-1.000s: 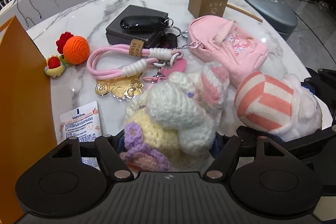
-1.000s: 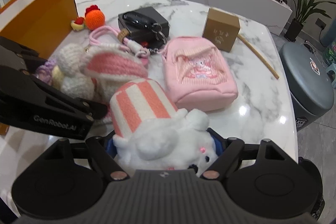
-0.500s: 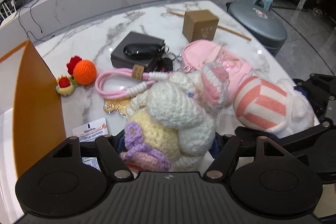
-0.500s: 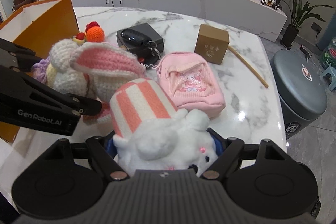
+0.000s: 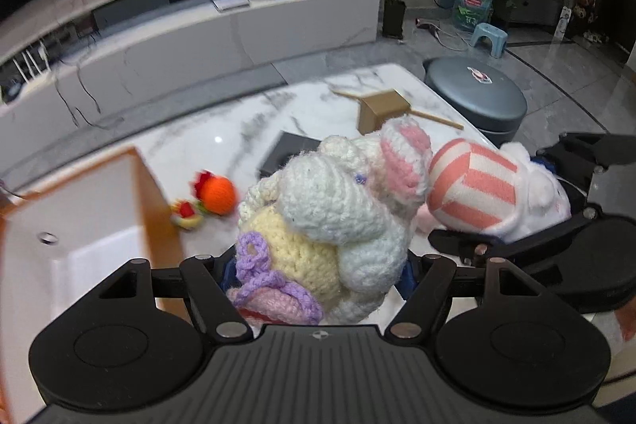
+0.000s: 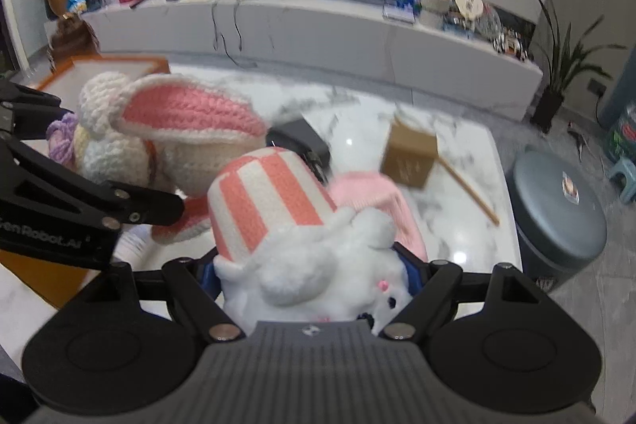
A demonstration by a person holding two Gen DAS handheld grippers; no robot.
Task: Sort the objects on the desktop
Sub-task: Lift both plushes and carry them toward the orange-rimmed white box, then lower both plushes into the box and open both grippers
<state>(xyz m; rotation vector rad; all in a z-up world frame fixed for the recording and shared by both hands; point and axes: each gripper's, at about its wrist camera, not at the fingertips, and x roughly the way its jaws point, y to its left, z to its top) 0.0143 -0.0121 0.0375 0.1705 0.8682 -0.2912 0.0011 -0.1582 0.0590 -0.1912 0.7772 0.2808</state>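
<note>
Nearest the left gripper (image 5: 318, 277), its jaws are clamped on a crocheted rabbit (image 5: 330, 217), chunky white and cream yarn with a lilac loop and pink-lined ears, held up off the tabletop. Just right of it, the right gripper (image 6: 314, 277) is closed on a fluffy white plush toy (image 6: 318, 265) whose smooth hat carries salmon and white stripes; the two toys nearly touch. Both tools tilt downward over a glossy white marble table (image 5: 238, 138) with grey veining. To the left of the left tool stands an open orange box (image 5: 91, 225) with a pale inside. Beyond the rabbit lie a small orange yarn ball charm (image 5: 216, 189), a flat dark grey case (image 5: 286, 153), then a tan cardboard cube (image 5: 383, 108) beside a thin wooden stick (image 5: 437, 120). Ahead of the right tool, a pink pouch (image 6: 373, 197) peeks out past the plush. Off the table's far right edge sits a round grey stool (image 5: 473, 98), and farther back a long white marble console (image 6: 318, 26) against the wall, with potted plants on a shiny tiled floor.
</note>
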